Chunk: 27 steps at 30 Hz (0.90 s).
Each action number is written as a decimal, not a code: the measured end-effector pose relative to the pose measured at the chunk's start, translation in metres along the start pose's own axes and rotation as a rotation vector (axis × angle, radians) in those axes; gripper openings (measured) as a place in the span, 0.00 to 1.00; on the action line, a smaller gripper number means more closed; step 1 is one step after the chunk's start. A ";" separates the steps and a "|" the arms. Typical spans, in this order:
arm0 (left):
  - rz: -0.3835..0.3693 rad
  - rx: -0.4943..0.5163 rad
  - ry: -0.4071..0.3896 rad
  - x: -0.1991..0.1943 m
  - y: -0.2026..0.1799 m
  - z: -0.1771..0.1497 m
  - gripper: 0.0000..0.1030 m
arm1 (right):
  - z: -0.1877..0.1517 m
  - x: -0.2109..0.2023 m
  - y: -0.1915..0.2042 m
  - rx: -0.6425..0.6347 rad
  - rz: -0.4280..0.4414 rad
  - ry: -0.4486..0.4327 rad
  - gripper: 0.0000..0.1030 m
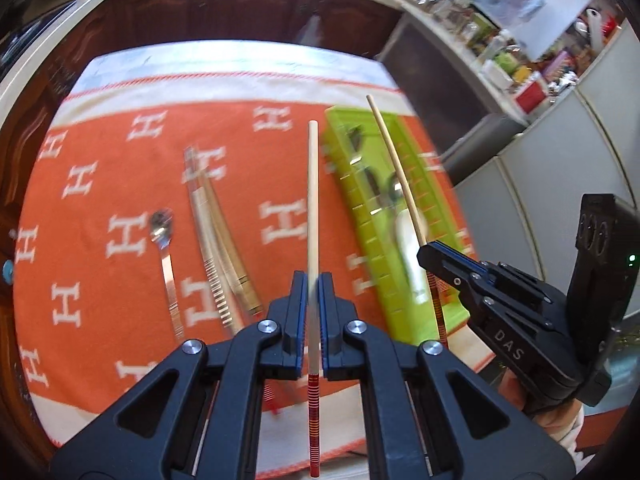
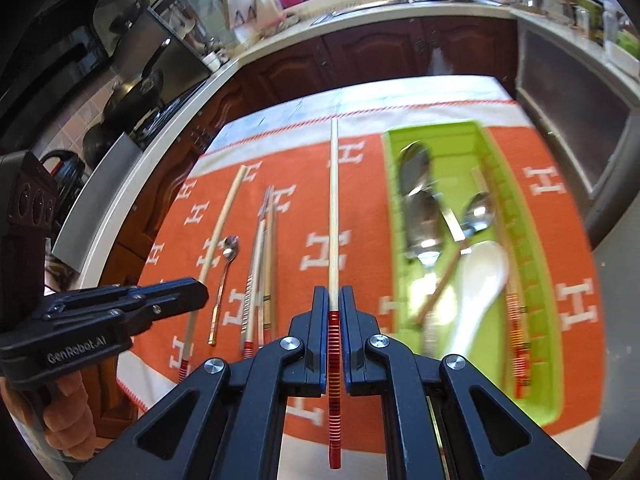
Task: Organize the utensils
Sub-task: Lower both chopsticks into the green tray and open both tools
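My left gripper (image 1: 313, 280) is shut on a pale chopstick (image 1: 313, 200) with a red striped end, held above the orange cloth. My right gripper (image 2: 333, 294) is shut on a matching chopstick (image 2: 333, 200); in the left wrist view it (image 1: 430, 254) holds its chopstick (image 1: 394, 164) over the green tray (image 1: 440, 208). The tray (image 2: 536, 264) holds metal spoons (image 2: 420, 216), a white ceramic spoon (image 2: 480, 280) and chopsticks (image 2: 516, 320). On the cloth lie a small metal spoon (image 1: 164, 240) and several chopsticks (image 1: 216, 240).
The orange patterned cloth (image 1: 100, 200) covers the table. Dark wood cabinets (image 2: 380, 48) and a cluttered counter run behind it. A stove with pans (image 2: 132, 96) stands at the left. Grey cabinet fronts (image 1: 560, 160) are to the right.
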<state>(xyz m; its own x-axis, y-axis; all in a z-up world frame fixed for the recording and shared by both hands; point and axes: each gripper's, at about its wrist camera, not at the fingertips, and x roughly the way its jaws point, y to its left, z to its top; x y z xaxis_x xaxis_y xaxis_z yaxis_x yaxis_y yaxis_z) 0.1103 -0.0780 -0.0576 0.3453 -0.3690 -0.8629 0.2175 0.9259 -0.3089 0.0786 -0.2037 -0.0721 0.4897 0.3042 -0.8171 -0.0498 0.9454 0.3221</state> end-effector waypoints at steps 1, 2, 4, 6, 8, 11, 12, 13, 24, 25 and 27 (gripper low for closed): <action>-0.012 0.009 -0.008 0.000 -0.013 0.006 0.03 | 0.003 -0.008 -0.008 0.001 -0.009 -0.009 0.05; -0.018 0.014 -0.011 0.000 -0.021 0.011 0.03 | 0.006 -0.015 -0.015 0.000 -0.018 -0.015 0.05; -0.029 0.015 -0.012 0.005 -0.038 0.021 0.03 | 0.013 -0.026 -0.029 -0.005 -0.050 -0.025 0.05; -0.037 0.020 -0.011 0.013 -0.057 0.033 0.03 | 0.018 -0.030 -0.041 -0.012 -0.091 -0.029 0.05; -0.053 0.012 0.006 0.027 -0.075 0.047 0.03 | 0.024 -0.030 -0.054 -0.004 -0.120 -0.020 0.05; -0.055 -0.012 0.036 0.054 -0.090 0.060 0.03 | 0.029 -0.024 -0.074 0.016 -0.148 -0.001 0.05; -0.058 -0.020 0.046 0.062 -0.090 0.062 0.03 | 0.030 -0.020 -0.080 0.024 -0.150 0.006 0.05; -0.058 -0.039 0.069 0.076 -0.094 0.065 0.03 | 0.030 -0.017 -0.088 0.037 -0.151 0.012 0.05; -0.090 -0.128 0.156 0.149 -0.100 0.073 0.03 | 0.031 0.030 -0.128 0.053 -0.160 0.116 0.05; -0.090 -0.130 0.157 0.154 -0.102 0.074 0.03 | 0.032 0.036 -0.129 0.062 -0.157 0.123 0.05; -0.089 -0.134 0.165 0.162 -0.101 0.076 0.03 | 0.031 0.038 -0.132 0.070 -0.149 0.124 0.06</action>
<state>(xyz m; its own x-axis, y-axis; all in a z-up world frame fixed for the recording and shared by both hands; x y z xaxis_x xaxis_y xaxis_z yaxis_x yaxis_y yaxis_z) 0.2136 -0.2369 -0.1358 0.1738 -0.4419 -0.8801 0.1138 0.8967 -0.4278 0.1307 -0.3203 -0.1305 0.3761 0.1777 -0.9094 0.0776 0.9720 0.2220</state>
